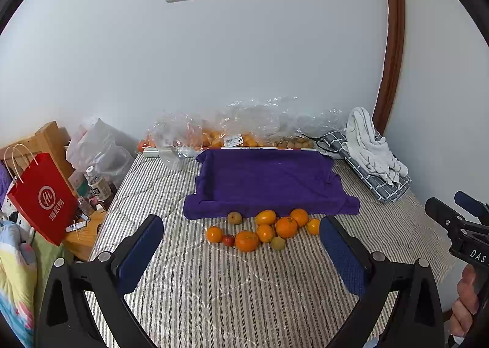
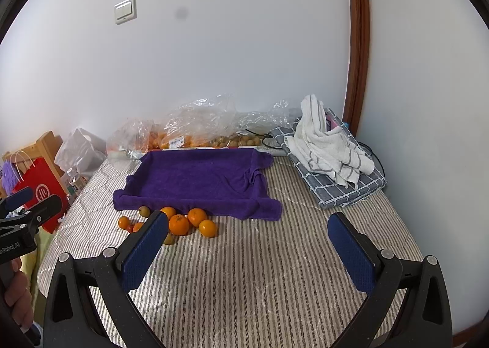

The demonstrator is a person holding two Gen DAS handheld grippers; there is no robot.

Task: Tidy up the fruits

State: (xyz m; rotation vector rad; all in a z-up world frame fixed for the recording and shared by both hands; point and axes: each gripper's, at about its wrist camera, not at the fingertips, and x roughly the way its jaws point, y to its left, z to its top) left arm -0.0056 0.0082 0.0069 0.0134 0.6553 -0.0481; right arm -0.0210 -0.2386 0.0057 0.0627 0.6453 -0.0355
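Note:
Several oranges (image 1: 286,227) lie in a loose cluster on the striped mattress, with two brownish-green fruits (image 1: 234,218) and a small red fruit (image 1: 228,240) among them. The cluster also shows in the right wrist view (image 2: 179,224). Just behind it stands a tray draped in a purple towel (image 1: 269,183), also in the right wrist view (image 2: 198,179). My left gripper (image 1: 241,225) is open and empty, held above the mattress in front of the fruits. My right gripper (image 2: 249,222) is open and empty, to the right of the cluster; its left finger hides part of it.
Clear plastic bags of fruit (image 1: 232,131) lie along the back wall. A white towel on a folded checked cloth (image 2: 333,164) sits at the back right. A red paper bag (image 1: 42,198) and bottles stand off the mattress's left edge. The wall closes the right side.

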